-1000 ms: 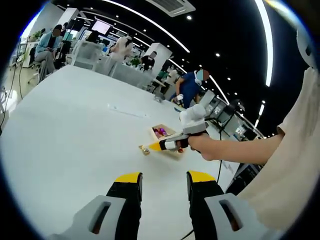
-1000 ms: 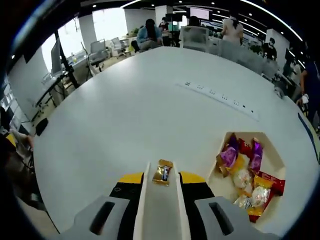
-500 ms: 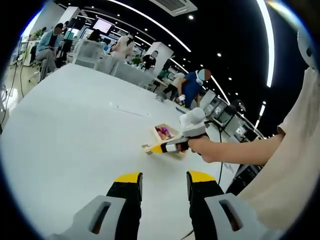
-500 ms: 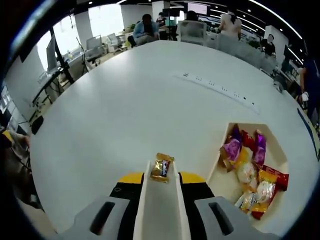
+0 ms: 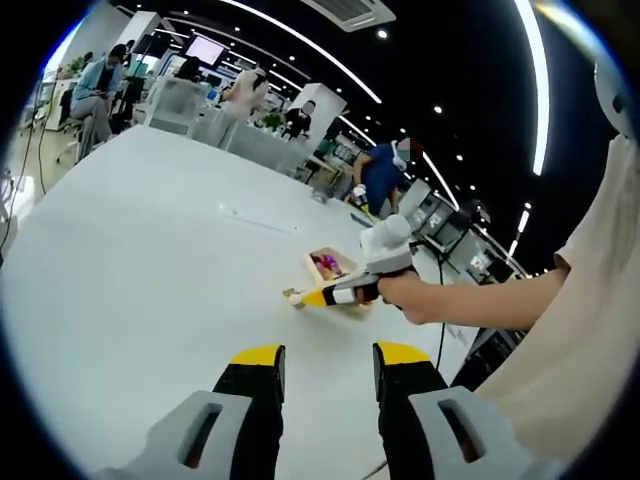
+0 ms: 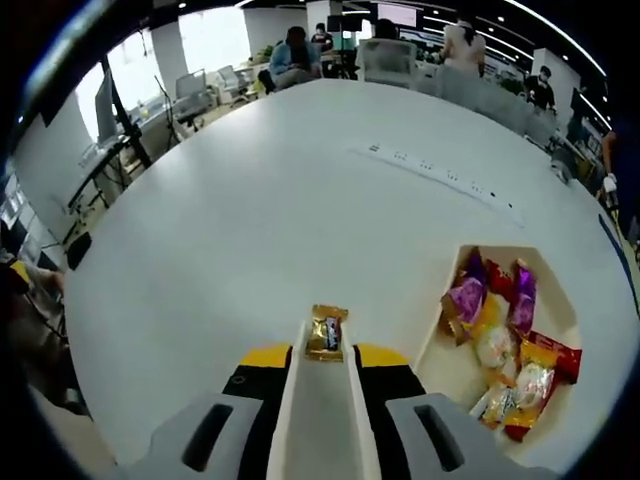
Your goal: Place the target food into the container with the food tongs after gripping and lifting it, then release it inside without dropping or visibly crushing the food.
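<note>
1 candy (image 6: 326, 333), 1 container (image 6: 447, 349)

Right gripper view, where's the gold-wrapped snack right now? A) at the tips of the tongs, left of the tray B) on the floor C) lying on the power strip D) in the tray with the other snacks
A: the gold-wrapped snack sits at the tips of the tongs held by the right gripper, over the white table, left of the tray.

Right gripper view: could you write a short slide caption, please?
Right hand-held gripper holds white tongs pinching a gold-wrapped candy beside the beige snack tray.
</note>
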Available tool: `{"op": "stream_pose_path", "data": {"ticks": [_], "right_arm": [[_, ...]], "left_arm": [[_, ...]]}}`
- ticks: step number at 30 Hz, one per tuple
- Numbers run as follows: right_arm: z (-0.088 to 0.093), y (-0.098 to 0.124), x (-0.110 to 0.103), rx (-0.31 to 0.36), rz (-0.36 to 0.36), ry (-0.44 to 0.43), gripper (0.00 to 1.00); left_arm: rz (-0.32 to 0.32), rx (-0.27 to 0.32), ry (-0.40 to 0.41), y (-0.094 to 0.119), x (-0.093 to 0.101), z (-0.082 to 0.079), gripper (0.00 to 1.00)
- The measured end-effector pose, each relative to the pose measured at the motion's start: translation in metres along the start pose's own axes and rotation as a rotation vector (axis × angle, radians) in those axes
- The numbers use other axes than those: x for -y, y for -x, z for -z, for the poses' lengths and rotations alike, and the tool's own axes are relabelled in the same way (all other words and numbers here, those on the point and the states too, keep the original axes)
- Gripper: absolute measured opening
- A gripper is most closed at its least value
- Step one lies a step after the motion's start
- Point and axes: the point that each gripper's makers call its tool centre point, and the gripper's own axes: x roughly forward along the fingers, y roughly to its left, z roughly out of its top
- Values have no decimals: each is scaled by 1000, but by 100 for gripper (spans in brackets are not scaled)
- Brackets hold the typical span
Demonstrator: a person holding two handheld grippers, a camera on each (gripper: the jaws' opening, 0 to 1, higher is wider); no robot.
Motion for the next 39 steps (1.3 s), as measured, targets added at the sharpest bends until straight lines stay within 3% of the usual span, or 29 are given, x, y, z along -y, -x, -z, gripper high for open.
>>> {"op": "stream_pose_path", "data": {"ticks": [14,39], "right_arm": [[-5,-3,6,-5,-25,17,20],[-42,23,2,94,-30,20,21]], "left_arm": [[-13,8,6,5,-3,-1,34],[-5,20,-5,3,0,-3,36]]}}
